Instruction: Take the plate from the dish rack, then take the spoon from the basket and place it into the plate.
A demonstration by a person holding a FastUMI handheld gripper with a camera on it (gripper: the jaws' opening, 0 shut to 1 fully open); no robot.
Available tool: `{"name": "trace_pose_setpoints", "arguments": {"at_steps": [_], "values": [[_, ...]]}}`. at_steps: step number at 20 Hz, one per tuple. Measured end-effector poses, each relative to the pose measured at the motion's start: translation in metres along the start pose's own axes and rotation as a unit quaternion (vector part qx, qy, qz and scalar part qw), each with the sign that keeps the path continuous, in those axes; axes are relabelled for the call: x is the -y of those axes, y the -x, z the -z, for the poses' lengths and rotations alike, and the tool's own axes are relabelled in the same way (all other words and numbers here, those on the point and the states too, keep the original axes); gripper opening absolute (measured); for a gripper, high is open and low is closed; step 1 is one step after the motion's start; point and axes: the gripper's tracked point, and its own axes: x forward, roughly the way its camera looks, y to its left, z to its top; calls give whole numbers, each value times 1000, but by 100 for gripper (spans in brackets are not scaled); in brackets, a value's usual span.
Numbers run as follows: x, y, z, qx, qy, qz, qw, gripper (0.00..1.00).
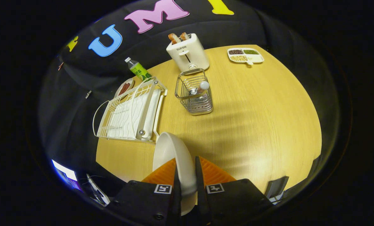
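A white plate (171,150) stands on edge between my two fingers, held above the wooden table (252,119). My gripper (186,163) is shut on the plate's rim, one finger on each face. Beyond the plate on the left sits the white wire dish rack (130,113), with no dishes standing in it. Farther ahead, a metal wire basket (194,94) holds a spoon (199,88) whose handle pokes up over the rim.
A white toaster (188,53) with bread slices stands behind the basket. A divided tray of beans (245,55) lies at the far right. A green bottle (138,69) and a small dish (124,88) sit behind the rack.
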Motion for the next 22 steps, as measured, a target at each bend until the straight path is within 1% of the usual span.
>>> {"name": "trace_pose_setpoints", "arguments": {"at_steps": [1, 3, 4, 6, 7, 10, 11, 12, 14, 16, 18, 19, 20, 21, 22], "values": [[6, -8, 0, -4, 6, -2, 1000, 25], [10, -21, 3, -17, -2, -21, 1000, 25], [17, -27, 2, -17, 0, -21, 1000, 25], [31, -38, 0, -16, 20, -13, 1000, 24], [34, -41, -1, -16, 27, -18, 999, 19], [36, -45, -3, -11, 44, -32, 998, 19], [34, -48, -7, -3, 49, -35, 998, 19], [34, -41, -12, 10, 59, -37, 998, 21], [33, -33, -23, 48, 81, -39, 995, 19], [30, -23, -37, 88, 100, -42, 990, 44], [23, -9, -56, 136, 126, -45, 982, 69], [20, -2, -66, 161, 140, -44, 976, 86], [16, 2, -78, 184, 150, -47, 970, 94], [12, 8, -85, 206, 158, -47, 965, 98], [9, 10, -94, 226, 163, -48, 959, 98]]}}
